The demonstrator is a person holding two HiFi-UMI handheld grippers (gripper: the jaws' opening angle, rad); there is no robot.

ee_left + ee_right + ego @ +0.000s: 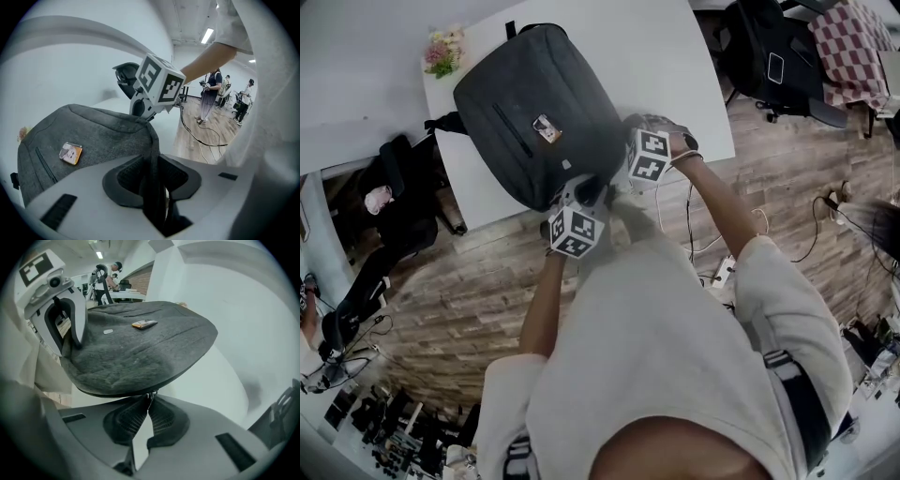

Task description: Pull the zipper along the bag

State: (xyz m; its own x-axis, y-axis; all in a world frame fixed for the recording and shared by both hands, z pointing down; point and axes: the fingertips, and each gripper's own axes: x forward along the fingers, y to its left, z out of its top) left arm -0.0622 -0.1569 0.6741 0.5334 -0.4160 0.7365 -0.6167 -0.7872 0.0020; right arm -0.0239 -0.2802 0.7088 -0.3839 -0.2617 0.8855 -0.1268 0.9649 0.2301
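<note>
Fingers: the left fingers (127, 182) stand part-way closed, clamped on a dark ridge of the bag (93, 133) at its near edge. This is probably to anchor the cloth so the zipper runs against tension. The right fingers (165, 420) are closed almost tip to tip, pinching a small metal zipper pull (150, 396) under the bag's rim, just ahead of the tips. How far the zipper has already been drawn cannot be told.

Bag: a grey backpack, flat on a white bench (675, 56), stretching away from both sets of fingers, which grip near each other.

Badge (71, 153): a small picture tag on the bag's top face, beyond the left fingers and well apart from both grips.

Flowers (443, 52): at the far bench corner, beyond the bag.

Office chair (769, 52), checked cloth (853, 42), floor cables (825, 211): off the bench, to the right of the right fingers.

People (211, 93): standing far beyond the left fingers.

Obstruction: nothing visible lies against the rim. The left fingers, on the same edge, are the likeliest thing to meet the pull.
</note>
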